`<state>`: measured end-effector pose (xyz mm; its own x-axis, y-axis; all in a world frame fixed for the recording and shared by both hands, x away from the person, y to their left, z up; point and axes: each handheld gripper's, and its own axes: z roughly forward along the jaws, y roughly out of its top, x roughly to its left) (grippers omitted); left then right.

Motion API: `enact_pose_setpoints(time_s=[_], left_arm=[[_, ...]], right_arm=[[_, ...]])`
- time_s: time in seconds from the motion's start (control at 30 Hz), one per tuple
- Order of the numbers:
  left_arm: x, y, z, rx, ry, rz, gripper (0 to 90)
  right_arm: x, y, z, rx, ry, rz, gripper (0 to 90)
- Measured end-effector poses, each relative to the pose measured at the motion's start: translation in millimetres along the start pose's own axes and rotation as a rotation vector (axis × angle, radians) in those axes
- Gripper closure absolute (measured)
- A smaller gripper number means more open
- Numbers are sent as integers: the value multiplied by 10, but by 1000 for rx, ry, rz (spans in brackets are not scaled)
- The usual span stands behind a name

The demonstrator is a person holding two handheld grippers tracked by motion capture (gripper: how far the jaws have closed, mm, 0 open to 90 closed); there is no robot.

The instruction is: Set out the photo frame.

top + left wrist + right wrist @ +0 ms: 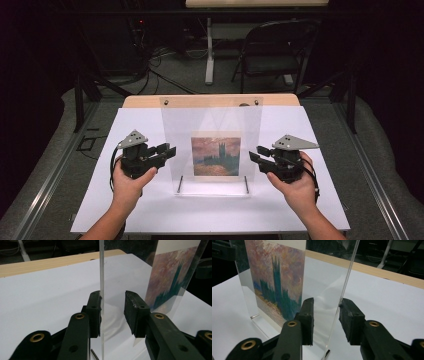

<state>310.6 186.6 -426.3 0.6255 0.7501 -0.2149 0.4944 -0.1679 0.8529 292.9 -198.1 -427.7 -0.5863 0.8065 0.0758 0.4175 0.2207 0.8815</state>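
Fingers (93, 312) against the acrylic panel's (101, 277) edge, up close.

A lab or recording studio, by the look of it. The bench (125, 210) is covered in plain white sheeting with a strip of bare wood along its far edge, and it sits inside a dark metal frame (78, 100) with black surrounds. Cables (150, 67) snake over grey carpet beyond the far edge, near what may be dim equipment showing a red light (141, 22). A folding chair (270, 52) and another table's leg (209, 50) stand behind.
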Motion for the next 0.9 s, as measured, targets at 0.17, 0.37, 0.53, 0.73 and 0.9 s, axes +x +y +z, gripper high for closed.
enact_pose_setpoints(time_s=[0.17, 0.37, 0.53, 0.73, 0.9], left_arm=[[-13, -35, -29, -9, -16, 0, 676], [-45, -78, -74, -10, -19, 13, 680], [-70, -140, -112, -31, -19, 19, 693], [-69, -152, -110, -41, -20, 16, 695], [-63, -148, -108, -38, -21, 16, 696]], right_arm=[[18, -40, -34, -13, 1, 1, 683], [38, -80, -77, -13, -4, -7, 737], [56, -114, -117, -21, 1, -14, 768], [67, -134, -124, -25, -8, -18, 773], [54, -132, -116, -27, -2, -15, 772]])
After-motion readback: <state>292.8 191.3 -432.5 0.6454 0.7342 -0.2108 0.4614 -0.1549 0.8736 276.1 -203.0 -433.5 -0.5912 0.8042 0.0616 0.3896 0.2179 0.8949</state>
